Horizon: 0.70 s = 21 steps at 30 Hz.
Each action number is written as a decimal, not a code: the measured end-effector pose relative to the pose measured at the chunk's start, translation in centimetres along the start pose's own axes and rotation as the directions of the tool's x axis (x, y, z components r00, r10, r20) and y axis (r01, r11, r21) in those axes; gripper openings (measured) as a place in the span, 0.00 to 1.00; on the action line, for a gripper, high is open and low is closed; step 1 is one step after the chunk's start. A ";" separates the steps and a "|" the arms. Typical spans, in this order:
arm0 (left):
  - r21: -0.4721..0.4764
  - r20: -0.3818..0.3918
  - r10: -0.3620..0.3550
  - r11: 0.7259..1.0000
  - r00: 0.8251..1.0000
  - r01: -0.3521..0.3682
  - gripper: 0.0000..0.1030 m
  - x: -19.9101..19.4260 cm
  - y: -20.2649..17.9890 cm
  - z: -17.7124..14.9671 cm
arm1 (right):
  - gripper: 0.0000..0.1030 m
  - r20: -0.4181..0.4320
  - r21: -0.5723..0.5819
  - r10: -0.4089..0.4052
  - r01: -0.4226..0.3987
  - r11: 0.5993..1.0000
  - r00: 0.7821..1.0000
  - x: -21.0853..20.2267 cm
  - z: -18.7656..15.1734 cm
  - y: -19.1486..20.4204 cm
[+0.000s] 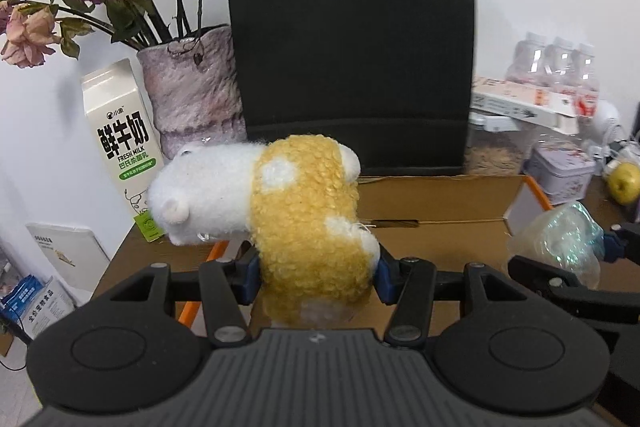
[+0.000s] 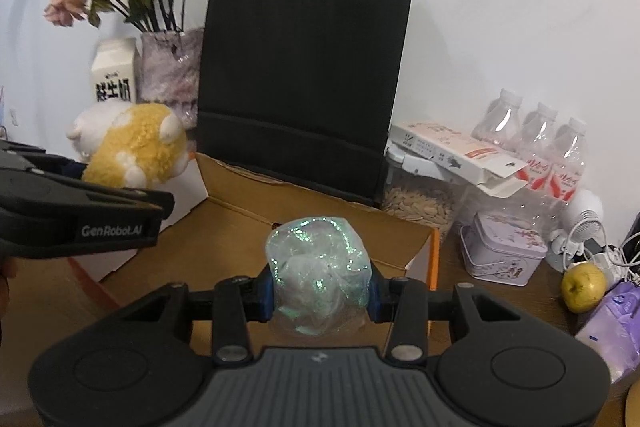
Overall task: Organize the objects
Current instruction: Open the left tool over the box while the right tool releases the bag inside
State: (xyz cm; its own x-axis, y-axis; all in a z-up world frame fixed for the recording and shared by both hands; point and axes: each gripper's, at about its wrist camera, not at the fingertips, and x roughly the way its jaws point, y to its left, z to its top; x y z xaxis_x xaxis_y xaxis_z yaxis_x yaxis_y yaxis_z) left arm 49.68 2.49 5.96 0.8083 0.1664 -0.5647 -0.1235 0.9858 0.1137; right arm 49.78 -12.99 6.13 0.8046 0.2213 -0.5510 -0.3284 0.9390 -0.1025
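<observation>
My left gripper (image 1: 316,269) is shut on a yellow and white plush toy (image 1: 292,211), held above an open cardboard box (image 1: 440,203). The toy's white head points left. My right gripper (image 2: 322,293) is shut on a crumpled iridescent plastic bundle (image 2: 320,267), held above the same box (image 2: 240,227). The plush toy (image 2: 136,147) and the left gripper's body show at the left of the right wrist view. The bundle (image 1: 560,239) shows at the right of the left wrist view.
A black paper bag (image 2: 304,79) stands behind the box. A milk carton (image 1: 120,143) and a vase of dried flowers (image 1: 192,91) stand at the left. Water bottles (image 2: 536,143), a flat carton, a seed jar (image 2: 420,207), a tin (image 2: 504,247) and a yellow-green apple (image 2: 582,287) are at the right.
</observation>
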 end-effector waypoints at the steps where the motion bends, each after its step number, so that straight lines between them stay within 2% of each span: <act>1: 0.001 -0.003 0.004 1.000 1.000 -0.004 0.52 0.5 0.0 0.1 | 0.39 -0.008 0.000 -0.004 0.004 1.000 1.000 0.5 0.1 0.1; 9: 0.010 -0.020 0.023 1.000 1.000 -0.023 0.53 3.5 0.4 -0.1 | 0.43 -0.061 0.009 -0.004 0.005 1.000 0.998 4.0 -0.1 0.2; 12: 0.012 -0.019 0.015 1.000 1.000 -0.015 0.57 4.2 0.5 -0.2 | 0.52 -0.067 0.014 -0.001 0.002 1.000 0.998 4.9 -0.4 0.2; 13: 0.013 -0.013 0.016 1.000 1.000 -0.016 0.58 4.3 0.5 -0.3 | 0.65 -0.068 0.012 -0.001 0.002 1.000 0.998 5.0 -0.5 0.3; 14: 0.016 -0.004 0.021 1.000 1.000 -0.021 0.67 4.4 0.6 -0.3 | 0.83 -0.064 0.011 -0.002 0.003 1.000 0.998 5.1 -0.6 0.3; 15: 0.020 0.013 0.030 0.999 0.999 -0.031 0.87 4.4 0.6 -0.4 | 0.90 -0.056 0.011 -0.005 0.006 1.000 0.998 5.2 -0.7 0.3; 16: 0.021 0.030 0.036 0.999 0.999 -0.037 0.98 4.3 0.6 -0.4 | 0.94 -0.046 0.008 -0.007 0.008 1.000 0.999 5.1 -0.8 0.3; 18: 0.019 0.081 0.055 0.998 0.995 -0.057 1.00 3.9 0.6 -0.5 | 0.98 -0.047 0.004 -0.006 0.006 1.000 0.999 5.1 -0.9 0.3; 21: 0.021 0.075 0.047 0.999 0.996 -0.048 1.00 3.7 0.5 -0.4 | 1.00 -0.041 0.004 -0.008 0.008 1.000 0.999 4.9 -1.1 0.3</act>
State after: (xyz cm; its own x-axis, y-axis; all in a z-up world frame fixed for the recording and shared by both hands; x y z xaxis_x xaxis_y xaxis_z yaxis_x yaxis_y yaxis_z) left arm 52.41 3.62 3.58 0.8423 0.2101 -0.4963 -0.1501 0.9759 0.1583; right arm 53.09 -11.91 2.49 0.7861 0.2027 -0.5839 -0.3198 0.9418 -0.1036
